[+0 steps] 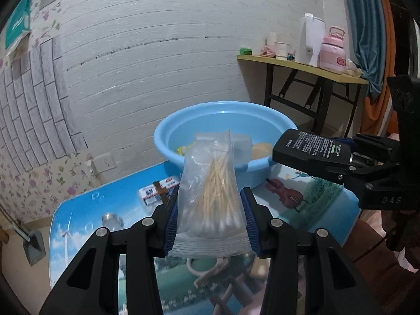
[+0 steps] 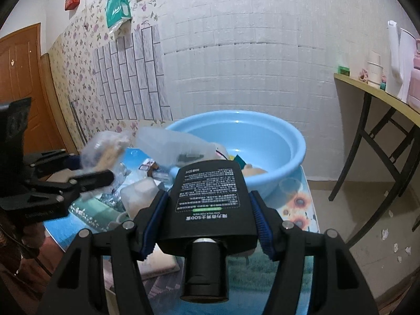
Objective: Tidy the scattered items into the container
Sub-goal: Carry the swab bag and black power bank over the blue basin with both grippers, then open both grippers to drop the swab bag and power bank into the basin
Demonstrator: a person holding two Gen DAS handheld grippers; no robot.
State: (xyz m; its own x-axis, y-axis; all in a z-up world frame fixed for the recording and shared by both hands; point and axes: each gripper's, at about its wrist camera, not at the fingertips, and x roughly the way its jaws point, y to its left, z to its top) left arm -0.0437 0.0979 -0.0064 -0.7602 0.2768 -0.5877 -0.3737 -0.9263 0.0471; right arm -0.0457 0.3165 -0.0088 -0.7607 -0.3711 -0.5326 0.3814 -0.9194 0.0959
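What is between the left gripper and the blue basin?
In the left wrist view, only the cotton swab bag that the left gripper holds; its top overlaps the blue basin.

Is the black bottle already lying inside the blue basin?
No, the right tongs grip the black bottle short of the blue basin.

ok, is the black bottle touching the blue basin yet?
Apart. Left wrist view shows the black bottle, clamped in the right gripper, held in the air beside the blue basin, its end overlapping the rim without resting on it.
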